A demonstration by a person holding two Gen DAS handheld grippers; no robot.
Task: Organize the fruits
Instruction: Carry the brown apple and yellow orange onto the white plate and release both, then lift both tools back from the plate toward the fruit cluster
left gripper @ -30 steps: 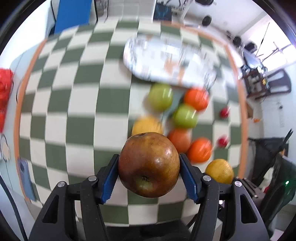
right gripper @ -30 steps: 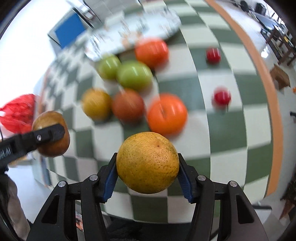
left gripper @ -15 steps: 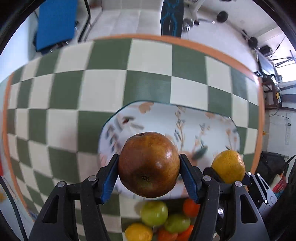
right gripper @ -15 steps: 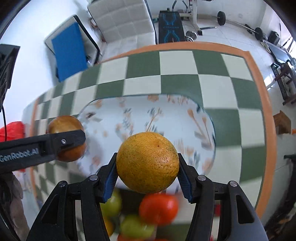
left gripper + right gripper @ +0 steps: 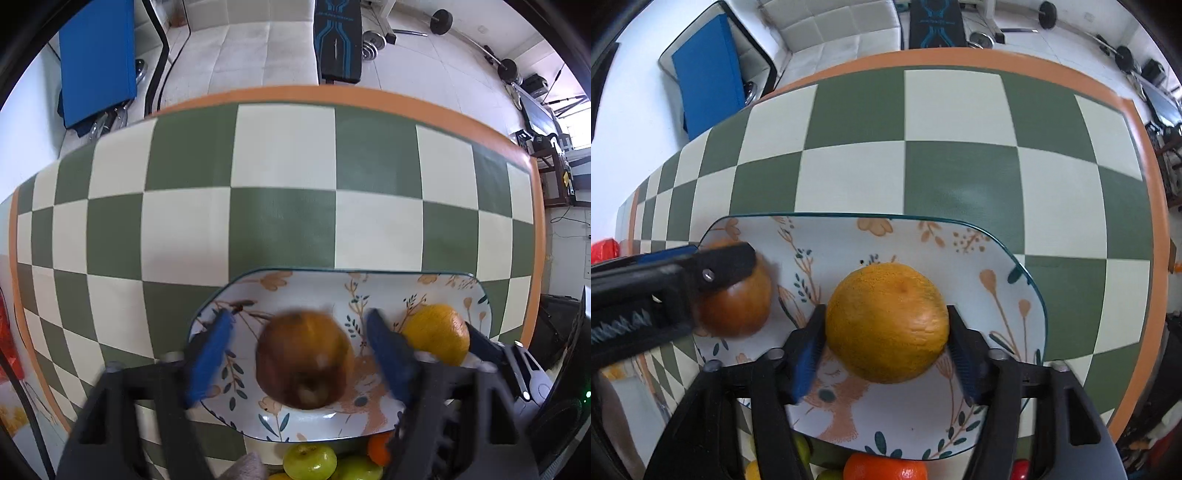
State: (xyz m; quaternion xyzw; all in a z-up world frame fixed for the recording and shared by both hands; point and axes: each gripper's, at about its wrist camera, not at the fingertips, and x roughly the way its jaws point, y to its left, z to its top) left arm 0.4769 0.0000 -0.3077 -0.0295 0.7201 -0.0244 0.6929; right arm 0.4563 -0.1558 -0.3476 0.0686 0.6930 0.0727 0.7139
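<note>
Left wrist view: the left gripper (image 5: 301,363) with its jaws spread wide, clear gaps on both sides of the brown apple (image 5: 304,360), which is blurred and lies on the floral plate (image 5: 325,284) — released, not gripped. The blue pads (image 5: 210,358) are also smeared by motion. To the right on the same plate sits the yellow-orange citrus (image 5: 436,338), flanked by the right gripper (image 5: 439,347) seen from the side. Below the plate's near rim show a green apple (image 5: 310,461) and part of an orange fruit (image 5: 378,446).

Right wrist view: the right gripper (image 5: 886,349) with its jaws at either flank of the citrus (image 5: 886,321); the right pad touches the peel, the left pad lies at its edge — whether the fruit is gripped or just let go cannot be told. The citrus is over the middle of the plate (image 5: 960,236). The brown apple (image 5: 737,306) is at the plate's left end, partly covered by a black finger (image 5: 716,266) of the left gripper. An orange fruit (image 5: 886,469) lies just past the near rim.

The plate rests on a green-and-cream checked tabletop (image 5: 960,173) with an orange border.
</note>
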